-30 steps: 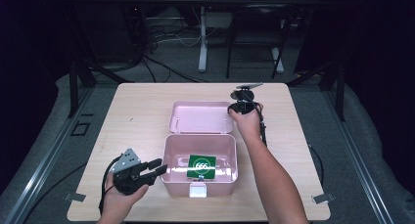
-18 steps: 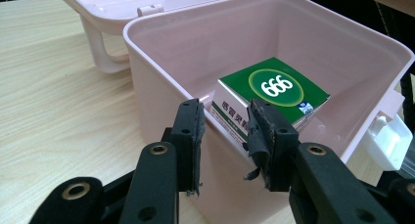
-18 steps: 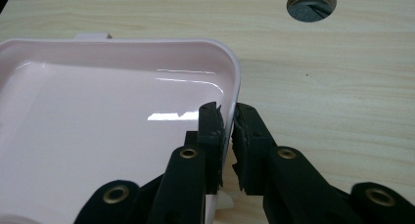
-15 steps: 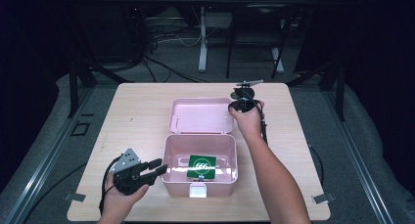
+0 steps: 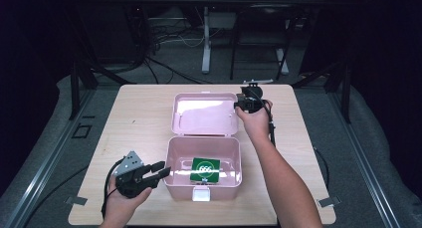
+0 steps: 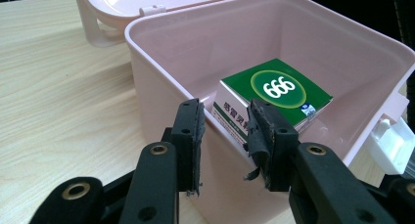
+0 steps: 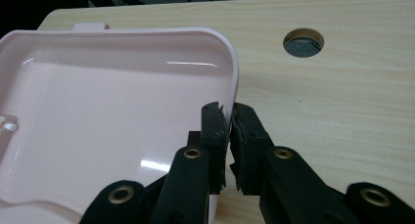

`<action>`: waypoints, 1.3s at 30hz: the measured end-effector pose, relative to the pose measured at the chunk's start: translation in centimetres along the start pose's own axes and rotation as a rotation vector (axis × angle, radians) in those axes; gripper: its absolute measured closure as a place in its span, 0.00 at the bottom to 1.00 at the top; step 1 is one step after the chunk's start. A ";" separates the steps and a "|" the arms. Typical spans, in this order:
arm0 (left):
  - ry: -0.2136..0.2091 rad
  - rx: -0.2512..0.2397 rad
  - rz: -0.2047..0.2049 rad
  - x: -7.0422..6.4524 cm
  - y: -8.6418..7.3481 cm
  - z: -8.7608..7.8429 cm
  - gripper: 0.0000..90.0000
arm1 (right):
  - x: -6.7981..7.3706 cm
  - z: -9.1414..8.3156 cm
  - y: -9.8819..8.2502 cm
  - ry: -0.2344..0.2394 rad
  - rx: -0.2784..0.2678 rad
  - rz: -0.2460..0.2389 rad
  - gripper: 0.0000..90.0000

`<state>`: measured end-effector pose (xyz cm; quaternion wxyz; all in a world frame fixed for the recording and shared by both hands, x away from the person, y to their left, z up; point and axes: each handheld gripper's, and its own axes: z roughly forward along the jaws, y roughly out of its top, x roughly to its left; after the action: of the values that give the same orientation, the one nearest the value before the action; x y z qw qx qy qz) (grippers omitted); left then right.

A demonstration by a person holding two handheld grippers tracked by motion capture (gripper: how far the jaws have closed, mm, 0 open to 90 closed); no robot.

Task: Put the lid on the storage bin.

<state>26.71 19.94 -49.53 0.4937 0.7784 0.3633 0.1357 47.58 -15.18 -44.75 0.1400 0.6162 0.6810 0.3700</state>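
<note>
Little is changing since a second ago: the right gripper (image 7: 226, 123) is keeping its jaws pinched on the lid's (image 5: 204, 113) rim, the left gripper (image 6: 222, 136) waiting open beside the box (image 5: 171, 161) near the tabletop's front edge. Swinging the lid shut over the green carton (image 6: 276, 94) looks next.

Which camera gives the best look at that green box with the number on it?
The left gripper view: the green box sits close up inside the pink case, its 666 and side print visible. The high view shows it small from above. The right gripper view looks at the lid instead.
</note>
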 end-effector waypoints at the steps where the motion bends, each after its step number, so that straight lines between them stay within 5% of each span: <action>1: 0.001 0.000 0.001 0.0 0.0 0.0 0.73 | 0.1 -0.3 0.0 0.000 -0.009 -0.004 0.94; 39: 0.011 -0.005 0.002 -0.1 0.0 0.1 0.73 | 1.0 -4.9 -0.4 0.041 -0.143 -0.093 0.95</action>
<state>26.76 19.81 -49.58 0.4934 0.7768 0.3648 0.1416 43.87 -15.88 -41.39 0.1867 0.5648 0.6835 0.4231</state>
